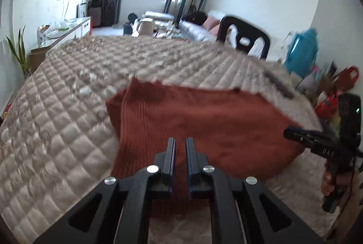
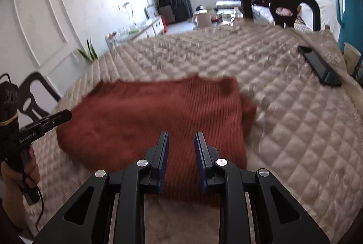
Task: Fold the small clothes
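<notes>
Two sets of tongs hovered above the near edge of a rust-red ribbed knit garment (image 1: 204, 121), neither one touching it. The left tongs (image 1: 180, 141) had their fingers nearly together with a narrow gap and nothing between them; the right tongs (image 2: 181, 137) stood spread wider, also empty. Each pointed forward over the cloth from the near side, which suggested the person was either sizing up the next fold or had just let go of one.

The garment lay flat on a beige quilted bed cover (image 1: 56, 130), close to its near edge. It looked already folded at least once: it formed a compact rectangle, and along one side a second layer showed beneath the top one. Its ribbing ran in fine parallel lines, and the far edge was slightly uneven. Both views were blurred by motion, so small details were hard to read.

A dark phone (image 2: 320, 67) rested farther back on the cover, well apart from the garment. A black plastic chair (image 1: 245, 35) stood beyond the bed's far side.
</notes>
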